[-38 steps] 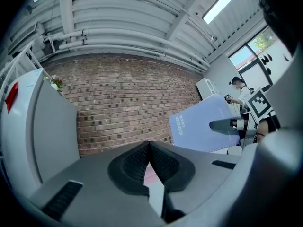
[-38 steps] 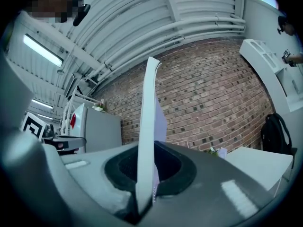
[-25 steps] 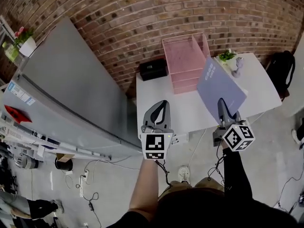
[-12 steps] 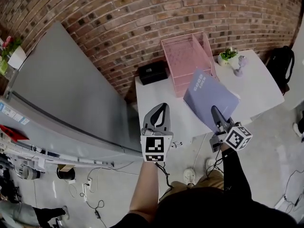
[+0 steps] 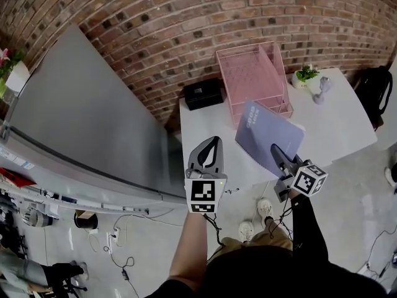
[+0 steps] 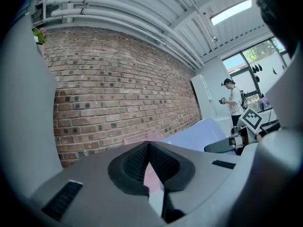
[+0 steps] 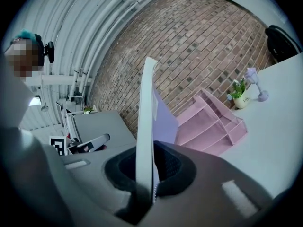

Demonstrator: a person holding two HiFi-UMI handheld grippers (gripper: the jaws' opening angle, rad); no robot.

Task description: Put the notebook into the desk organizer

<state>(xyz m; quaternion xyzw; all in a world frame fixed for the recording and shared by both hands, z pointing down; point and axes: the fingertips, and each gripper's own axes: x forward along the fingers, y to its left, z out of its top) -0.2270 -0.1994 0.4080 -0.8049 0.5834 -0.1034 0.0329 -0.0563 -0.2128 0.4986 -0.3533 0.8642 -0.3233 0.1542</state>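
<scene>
A lavender notebook (image 5: 268,135) hangs tilted over the white table (image 5: 338,120), just in front of the pink wire desk organizer (image 5: 253,76). My right gripper (image 5: 276,152) is shut on its near edge. In the right gripper view the notebook (image 7: 145,122) stands edge-on between the pads, with the organizer (image 7: 213,122) ahead to the right. My left gripper (image 5: 211,143) is held off the table's front left corner, shut with nothing in it. In the left gripper view the jaws (image 6: 148,145) meet at the tip, and the notebook (image 6: 199,134) and right gripper (image 6: 226,146) show to the right.
A black box (image 5: 203,93) sits at the table's back left beside the organizer. A potted plant (image 5: 306,74) and a small grey figure (image 5: 321,89) stand at the back right. A large grey cabinet (image 5: 87,123) flanks the left; a brick wall lies behind. A person (image 6: 233,103) stands far off.
My right gripper has brought the notebook down and leftward, from upright at the organizer's right side to a flatter tilt in front of it. The left gripper has barely shifted.
</scene>
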